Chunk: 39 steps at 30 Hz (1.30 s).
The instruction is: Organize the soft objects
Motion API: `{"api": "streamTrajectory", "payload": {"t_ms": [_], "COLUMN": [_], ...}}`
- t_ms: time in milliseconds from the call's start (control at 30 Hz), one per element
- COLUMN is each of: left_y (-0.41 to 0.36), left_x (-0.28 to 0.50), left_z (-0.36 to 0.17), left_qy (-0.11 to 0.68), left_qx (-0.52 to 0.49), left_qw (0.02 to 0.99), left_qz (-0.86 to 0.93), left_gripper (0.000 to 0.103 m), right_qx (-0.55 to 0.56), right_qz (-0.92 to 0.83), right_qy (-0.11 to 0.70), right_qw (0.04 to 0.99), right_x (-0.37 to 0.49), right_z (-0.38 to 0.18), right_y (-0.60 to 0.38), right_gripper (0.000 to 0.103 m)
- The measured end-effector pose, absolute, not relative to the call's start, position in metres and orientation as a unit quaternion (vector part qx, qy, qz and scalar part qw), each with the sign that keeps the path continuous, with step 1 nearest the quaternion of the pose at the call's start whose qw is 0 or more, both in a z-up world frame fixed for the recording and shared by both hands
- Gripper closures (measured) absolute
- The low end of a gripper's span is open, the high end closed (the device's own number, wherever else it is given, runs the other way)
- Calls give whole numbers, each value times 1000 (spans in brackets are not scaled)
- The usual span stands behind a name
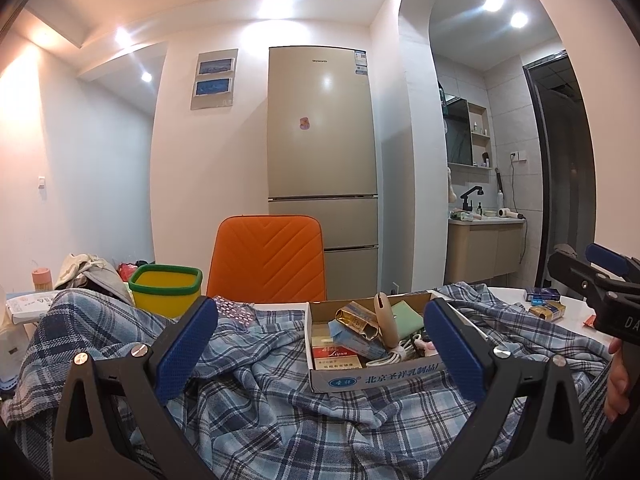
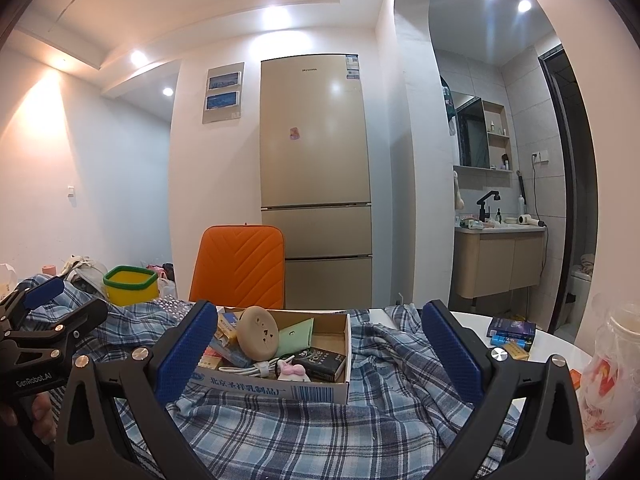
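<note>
Fingers [image 1: 188, 344] of both grippers spread apart, empty, above plaid cloth [image 1: 256, 408] flanking the cardboard box [image 2: 320, 390].

Beige fridge [image 1: 322, 168] behind orange chair [image 1: 269, 258] (downlights on).

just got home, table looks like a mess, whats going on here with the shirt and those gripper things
A person holds a two-finger gripper in each hand. The left gripper and right gripper both hover open above a crumpled blue plaid cloth spread over the table, holding nothing. A cardboard box of small items sits on the cloth, so no tidying of the cloth shows yet.
</note>
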<state>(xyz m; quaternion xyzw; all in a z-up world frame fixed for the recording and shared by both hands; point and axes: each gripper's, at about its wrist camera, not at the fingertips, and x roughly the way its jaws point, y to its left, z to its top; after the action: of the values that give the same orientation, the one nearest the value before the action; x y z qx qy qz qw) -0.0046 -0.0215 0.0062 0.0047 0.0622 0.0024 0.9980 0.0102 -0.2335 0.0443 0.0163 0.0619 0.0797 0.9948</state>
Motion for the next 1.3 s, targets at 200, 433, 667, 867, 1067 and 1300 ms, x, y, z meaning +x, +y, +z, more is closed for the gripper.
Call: {"api": "streamTrajectory", "payload": {"t_ms": [200,433,667,867,1067,1300], "left_y": [-21,-20,-19,-17,-16,-16], "left_x": [-5,-6,-6,-5,-5,-3], "left_z": [6,6,6,5,5,6], "left_qy": [63,64,64,67,68,70], "left_qx": [3,2,2,1,0,0], "left_qw": [998,998,998,998,998,998], "left_qz": [3,5,6,7,8,9], "left_gripper": [1,1,1,1,1,1], "right_qx": [16,17,17,17,17,19], "right_qz": [79,79,79,79,79,77], "right_qy": [62,62,63,63,64,65], "right_qw": [995,995,995,995,995,995], "right_x": [11,11,11,11,11,11], "right_z": [43,44,44,44,44,44], "right_y": [-233,-234,-234,-234,-234,-235], "right_gripper": [0,0,0,0,0,0]}}
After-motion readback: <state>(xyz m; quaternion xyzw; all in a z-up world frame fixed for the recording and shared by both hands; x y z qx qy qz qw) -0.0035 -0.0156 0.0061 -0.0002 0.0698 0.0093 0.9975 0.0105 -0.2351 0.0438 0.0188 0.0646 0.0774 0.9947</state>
